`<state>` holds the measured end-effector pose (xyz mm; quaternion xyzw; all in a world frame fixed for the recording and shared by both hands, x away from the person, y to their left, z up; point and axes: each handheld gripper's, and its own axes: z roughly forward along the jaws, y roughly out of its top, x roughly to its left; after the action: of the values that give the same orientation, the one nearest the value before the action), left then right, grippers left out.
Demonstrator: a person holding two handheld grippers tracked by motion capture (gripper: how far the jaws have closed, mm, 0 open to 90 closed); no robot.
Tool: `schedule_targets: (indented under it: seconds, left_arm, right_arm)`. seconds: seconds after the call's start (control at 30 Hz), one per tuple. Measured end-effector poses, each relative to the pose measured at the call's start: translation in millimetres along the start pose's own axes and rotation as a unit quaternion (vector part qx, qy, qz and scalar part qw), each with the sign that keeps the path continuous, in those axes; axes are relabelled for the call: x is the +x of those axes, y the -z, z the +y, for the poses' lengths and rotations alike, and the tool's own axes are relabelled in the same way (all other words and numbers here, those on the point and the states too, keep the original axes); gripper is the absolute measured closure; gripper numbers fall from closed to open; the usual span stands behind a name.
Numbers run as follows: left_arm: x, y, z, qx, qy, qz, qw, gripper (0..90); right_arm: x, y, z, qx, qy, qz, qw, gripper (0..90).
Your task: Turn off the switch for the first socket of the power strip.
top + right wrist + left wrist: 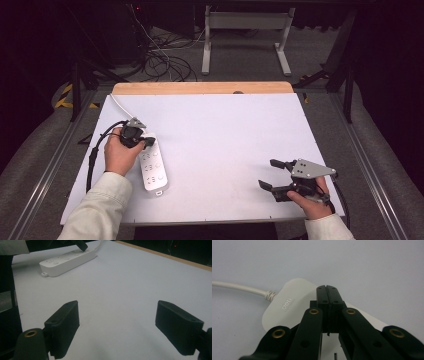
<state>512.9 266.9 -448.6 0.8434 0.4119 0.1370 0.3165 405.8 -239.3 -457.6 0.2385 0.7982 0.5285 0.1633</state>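
Power strip [153, 167] sits flat near the left edge of the white table [225, 135], cord end pointing away from the person. The left gripper [146, 142] has its jaws pinched together with nothing between them, tips down on the strip's cord end, probably poking a switch there. Meanwhile the right gripper [267, 174] idles well apart with jaws spread wide, holding nothing.

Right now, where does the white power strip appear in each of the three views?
High view: the power strip lies at the table's left, under the left gripper.
Left gripper view: its cord end fills the middle left, behind the shut jaws.
Right gripper view: upper left, far off.
Shared landmark: the strip's white cord.
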Motion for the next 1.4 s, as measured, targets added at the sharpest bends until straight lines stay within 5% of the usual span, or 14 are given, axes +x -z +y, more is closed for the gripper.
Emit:
schedule_targets:
  seconds: [1.4]
  left_arm:
    - [-5.3,-3.9,-7.2,-0.021,0.000,0.017,0.9996,90.0]
  right_arm:
    - [2.0,-2.4,0.1,0.001,0.000,0.009,1.0000,19.0]
